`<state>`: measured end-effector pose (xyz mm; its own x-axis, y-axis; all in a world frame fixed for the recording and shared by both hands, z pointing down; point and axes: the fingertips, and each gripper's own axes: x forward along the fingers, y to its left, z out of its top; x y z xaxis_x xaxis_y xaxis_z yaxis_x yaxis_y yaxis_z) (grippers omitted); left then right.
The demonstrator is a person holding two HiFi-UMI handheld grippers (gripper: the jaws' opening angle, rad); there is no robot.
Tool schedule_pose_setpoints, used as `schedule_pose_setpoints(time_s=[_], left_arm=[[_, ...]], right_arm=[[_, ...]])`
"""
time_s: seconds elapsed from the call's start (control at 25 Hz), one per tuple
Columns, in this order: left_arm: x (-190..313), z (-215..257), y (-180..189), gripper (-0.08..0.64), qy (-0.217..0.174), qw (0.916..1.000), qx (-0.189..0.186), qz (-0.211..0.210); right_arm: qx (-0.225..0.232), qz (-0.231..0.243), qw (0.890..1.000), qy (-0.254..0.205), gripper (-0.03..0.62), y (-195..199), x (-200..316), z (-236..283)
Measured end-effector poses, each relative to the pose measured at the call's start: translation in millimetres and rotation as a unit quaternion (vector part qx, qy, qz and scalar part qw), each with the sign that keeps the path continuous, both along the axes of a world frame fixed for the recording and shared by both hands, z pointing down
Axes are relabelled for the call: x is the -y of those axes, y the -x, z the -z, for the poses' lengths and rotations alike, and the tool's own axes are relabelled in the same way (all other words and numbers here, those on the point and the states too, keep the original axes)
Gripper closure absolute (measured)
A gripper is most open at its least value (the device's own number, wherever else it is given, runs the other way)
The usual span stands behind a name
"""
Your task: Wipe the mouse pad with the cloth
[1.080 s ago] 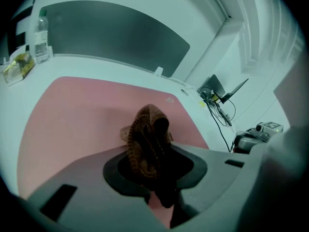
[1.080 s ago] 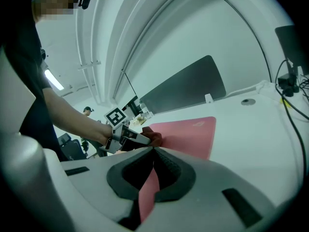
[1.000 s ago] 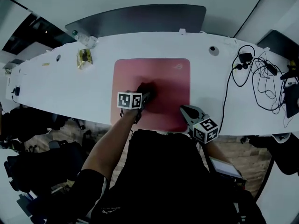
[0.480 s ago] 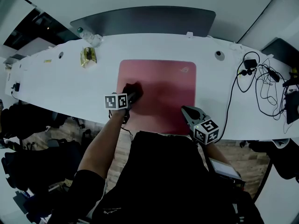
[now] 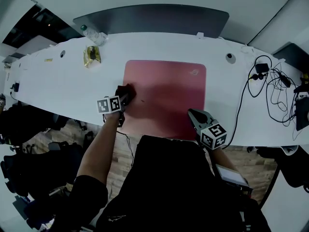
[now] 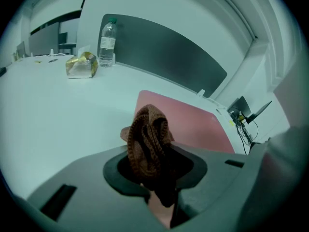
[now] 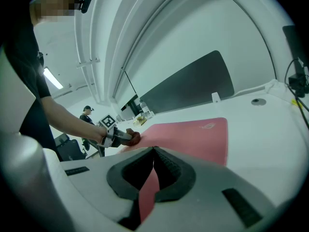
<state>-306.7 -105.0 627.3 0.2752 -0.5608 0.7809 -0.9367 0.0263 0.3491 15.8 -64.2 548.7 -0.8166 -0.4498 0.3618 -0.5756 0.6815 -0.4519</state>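
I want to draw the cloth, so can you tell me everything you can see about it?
The cloth is brown and looks knitted, with thick ropey loops. It is scrunched into a lump, not spread flat. The left gripper pinches its lower part, and the rest sticks out past the jaws. It sits at the left edge of the pink mouse pad on the white table, and seems to press down there.

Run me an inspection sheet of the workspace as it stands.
Surface: long white table.
Job's things: red mouse pad lying flat at centre; brown cloth at its left edge.
Clutter: bottle and gold packet, far left.
Tools: left tool shut on cloth; right tool shut, over the pad's near right corner.
Cables: tangle on the table's right end.
Surroundings: grey panel behind table; chairs at left.
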Motion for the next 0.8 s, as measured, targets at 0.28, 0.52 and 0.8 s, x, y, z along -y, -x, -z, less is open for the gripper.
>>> schedule_pose_setpoints(time_s=[0.28, 0.52, 0.8], left_arm=[[-6.2, 2.7, 37.5, 0.448, -0.003, 0.9982, 0.031, 0.052], [-6.9, 12.0, 31.7, 0.449, -0.019, 0.9976, 0.036, 0.055], [7.7, 22.5, -37.1, 0.449, -0.043, 0.999, -0.013, 0.0]], right_arm=[[0.0, -0.005, 1.0, 0.002, 0.566, -2.4, 2.7, -1.1], [0.003, -0.009, 1.0, 0.002, 0.566, -4.8, 6.8, -2.2], [0.005, -0.008, 1.0, 0.0, 0.566, -10.1, 12.7, -2.2]])
